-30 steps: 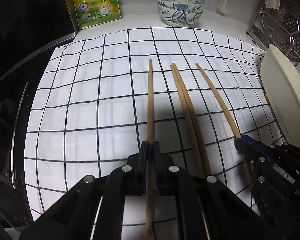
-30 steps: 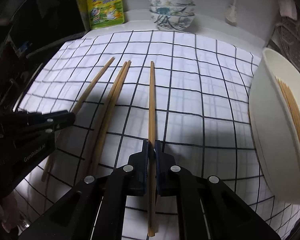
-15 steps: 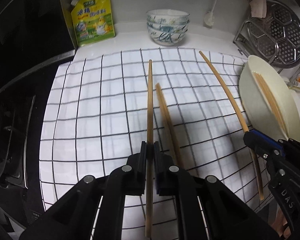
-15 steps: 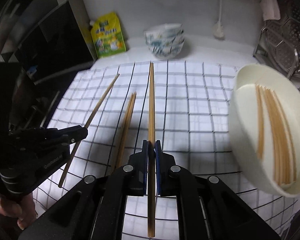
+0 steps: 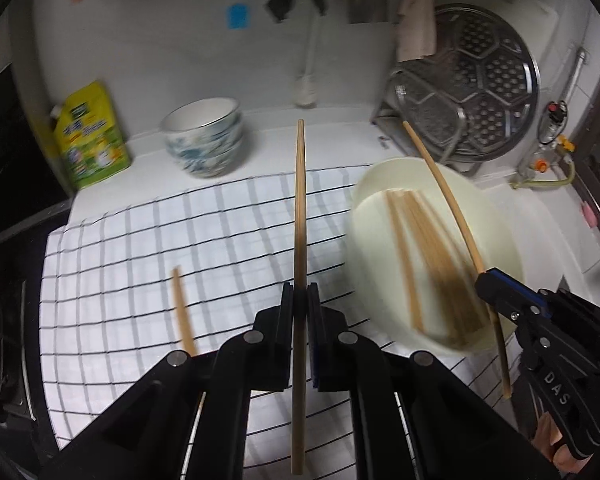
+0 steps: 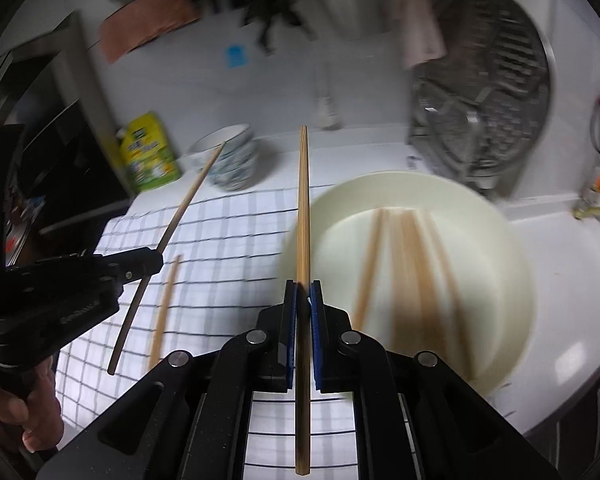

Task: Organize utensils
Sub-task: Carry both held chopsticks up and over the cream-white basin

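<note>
My left gripper (image 5: 300,294) is shut on a wooden chopstick (image 5: 300,208) that points ahead, lifted above the checked cloth (image 5: 140,264). My right gripper (image 6: 303,290) is shut on another chopstick (image 6: 303,208), also in the air, at the left rim of the cream bowl (image 6: 512,264). Several chopsticks (image 6: 416,272) lie inside that bowl (image 5: 504,232). In the left wrist view the right gripper (image 5: 485,280) and its chopstick (image 5: 444,192) hang over the bowl. In the right wrist view the left gripper (image 6: 156,262) holds its chopstick (image 6: 184,204). A chopstick (image 5: 182,312) stays flat on the cloth (image 6: 228,248).
A stack of patterned bowls (image 5: 206,140) and a yellow-green refill pouch (image 5: 90,136) stand at the back of the counter. A round steel steamer rack (image 5: 476,84) leans against the wall at the right. A dark stove (image 5: 4,300) borders the cloth on the left.
Both grippers rose off the cloth with a chopstick each and swung right toward the cream bowl. The views now look further up the wall.
</note>
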Demonstrator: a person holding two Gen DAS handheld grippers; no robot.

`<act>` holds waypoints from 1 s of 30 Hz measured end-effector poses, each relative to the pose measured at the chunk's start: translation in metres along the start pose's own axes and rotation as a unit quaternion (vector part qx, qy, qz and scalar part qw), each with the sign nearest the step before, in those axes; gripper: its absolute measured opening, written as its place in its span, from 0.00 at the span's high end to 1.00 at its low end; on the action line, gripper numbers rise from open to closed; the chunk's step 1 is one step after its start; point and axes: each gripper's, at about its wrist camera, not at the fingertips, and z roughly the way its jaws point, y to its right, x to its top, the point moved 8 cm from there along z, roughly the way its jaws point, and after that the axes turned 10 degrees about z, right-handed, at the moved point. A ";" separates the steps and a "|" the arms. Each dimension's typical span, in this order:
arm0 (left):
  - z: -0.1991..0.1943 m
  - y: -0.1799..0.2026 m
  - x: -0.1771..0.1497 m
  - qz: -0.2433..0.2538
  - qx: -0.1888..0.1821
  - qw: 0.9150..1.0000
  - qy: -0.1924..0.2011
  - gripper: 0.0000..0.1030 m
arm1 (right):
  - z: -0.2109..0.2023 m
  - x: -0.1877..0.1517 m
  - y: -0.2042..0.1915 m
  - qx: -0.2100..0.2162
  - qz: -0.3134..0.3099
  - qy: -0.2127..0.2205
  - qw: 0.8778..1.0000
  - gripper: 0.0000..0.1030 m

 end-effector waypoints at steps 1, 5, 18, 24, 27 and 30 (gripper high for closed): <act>0.001 0.014 0.008 0.007 -0.005 1.000 0.006 0.93 | -0.002 0.002 0.008 -0.004 0.003 0.002 1.000 0.94; 0.008 0.055 0.034 0.026 -0.022 0.999 0.018 0.93 | -0.006 0.013 0.052 -0.017 0.021 0.006 1.000 0.93; 0.068 0.138 0.066 0.069 -0.031 0.997 -0.012 0.93 | 0.030 0.025 0.137 -0.019 0.059 -0.027 0.998 0.94; 0.108 0.140 0.049 0.062 -0.023 0.996 -0.058 0.93 | 0.060 0.015 0.144 -0.010 0.063 -0.064 0.996 0.94; 0.120 0.140 0.044 0.065 -0.020 0.995 -0.072 0.93 | 0.074 0.010 0.146 -0.010 0.066 -0.082 0.994 0.94; 0.129 0.142 0.038 0.067 -0.019 0.994 -0.082 0.93 | 0.083 0.008 0.150 -0.013 0.070 -0.093 0.993 0.94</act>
